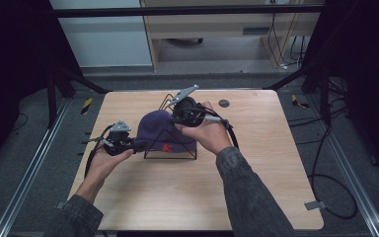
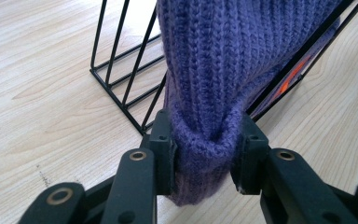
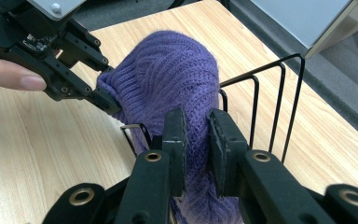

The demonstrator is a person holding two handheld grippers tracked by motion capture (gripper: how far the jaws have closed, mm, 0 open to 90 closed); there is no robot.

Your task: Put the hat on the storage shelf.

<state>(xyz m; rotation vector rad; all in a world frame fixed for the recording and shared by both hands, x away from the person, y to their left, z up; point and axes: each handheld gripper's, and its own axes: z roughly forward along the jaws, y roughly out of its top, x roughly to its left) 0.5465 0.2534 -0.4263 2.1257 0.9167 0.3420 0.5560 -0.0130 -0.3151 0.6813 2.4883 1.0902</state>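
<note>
A purple knit hat (image 1: 159, 129) drapes over a black wire rack (image 1: 170, 148) mid-counter (image 1: 256, 187). The left gripper (image 1: 139, 145) pinches its folded brim; the right gripper (image 3: 196, 135) clamps knit on the crown. Lifting both together, evenly, should avoid snagging wires. The orange mark on the brim is unreadable.

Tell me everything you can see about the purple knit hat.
The purple knit hat is a ribbed, woolly-looking beanie with a folded cuff and an orange mark near its lower edge. It is draped over a black wire rack standing on the wooden table, crown up. The left hand-held gripper is shut on a bunched fold of its cuff at one side, and the right hand-held gripper pinches the knit on the other side. The fabric looks soft and slightly stretched between the two grips.
</note>
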